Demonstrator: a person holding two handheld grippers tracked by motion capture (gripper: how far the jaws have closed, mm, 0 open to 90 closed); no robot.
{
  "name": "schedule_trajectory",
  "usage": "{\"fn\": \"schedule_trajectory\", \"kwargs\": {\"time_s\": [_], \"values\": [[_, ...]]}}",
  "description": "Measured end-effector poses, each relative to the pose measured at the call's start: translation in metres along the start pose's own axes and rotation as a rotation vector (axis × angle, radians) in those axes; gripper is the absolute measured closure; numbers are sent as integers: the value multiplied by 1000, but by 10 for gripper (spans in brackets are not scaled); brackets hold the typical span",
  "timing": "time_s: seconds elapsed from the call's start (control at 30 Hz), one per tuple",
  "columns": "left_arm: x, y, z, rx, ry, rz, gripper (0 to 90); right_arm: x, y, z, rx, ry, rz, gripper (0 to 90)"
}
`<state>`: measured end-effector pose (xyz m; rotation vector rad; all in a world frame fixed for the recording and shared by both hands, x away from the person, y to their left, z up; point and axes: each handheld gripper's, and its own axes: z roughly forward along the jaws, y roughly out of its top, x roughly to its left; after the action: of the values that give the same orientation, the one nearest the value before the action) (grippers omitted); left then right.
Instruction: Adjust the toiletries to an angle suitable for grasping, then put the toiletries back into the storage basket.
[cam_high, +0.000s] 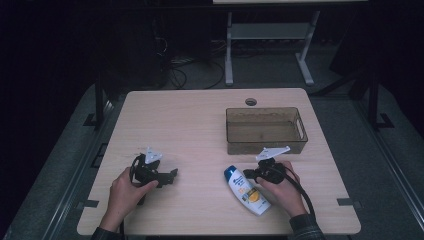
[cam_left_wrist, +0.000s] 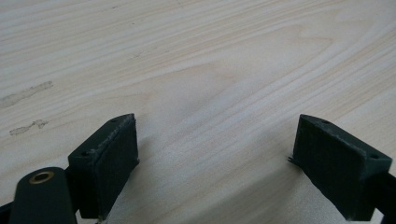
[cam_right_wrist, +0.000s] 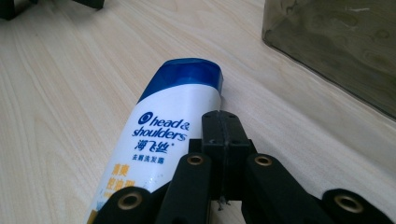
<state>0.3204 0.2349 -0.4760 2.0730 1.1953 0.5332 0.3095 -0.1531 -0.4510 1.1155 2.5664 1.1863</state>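
Shampoo bottle (cam_high: 246, 190) lies flat on the surface (cam_high: 200, 120), cap toward 11 o'clock, at about 5 o'clock from surface centre. Right tool (cam_high: 246, 174) sits just beside the bottle's cap end, jaws pressed together on nothing, tips beside the bottle (cam_right_wrist: 159, 140). Left tool (cam_high: 172, 175) at 7 o'clock, jaws spread over bare wood. Brown tray (cam_high: 265, 142) at 2 o'clock, just beyond the right tool.

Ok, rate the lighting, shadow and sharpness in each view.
High view: dim and soft, the room beyond the table nearly black, the shampoo bottle label unreadable. Left gripper view: bright and even, wood grain crisp, faint shadow between the open left claw jaws. Right gripper view: bottle lettering sharp, the shut right claw in focus, the brown bin slightly soft.
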Motion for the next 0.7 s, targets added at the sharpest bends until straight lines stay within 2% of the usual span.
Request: {"fn": "schedule_trajectory", "kwargs": {"time_s": [0.07, 0.2, 0.37, 0.43, 0.53, 0.7], "values": [[0, 0, 0, 0, 0, 0, 129, 0, 0, -1, -7, -2, 12, 890], [0, 0, 0, 0, 0, 0, 129, 1, 1, -4, -25, -17, 35, 796], [0, 0, 0, 0, 0, 0, 129, 7, 6, -9, -52, -30, 68, 572], [0, 0, 0, 0, 0, 0, 129, 9, 8, -10, -50, -29, 78, 515], [0, 0, 0, 0, 0, 0, 129, 13, 10, -9, -42, -37, 79, 450], [0, 0, 0, 0, 0, 0, 129, 22, 13, -5, -19, -31, 69, 402]]}}
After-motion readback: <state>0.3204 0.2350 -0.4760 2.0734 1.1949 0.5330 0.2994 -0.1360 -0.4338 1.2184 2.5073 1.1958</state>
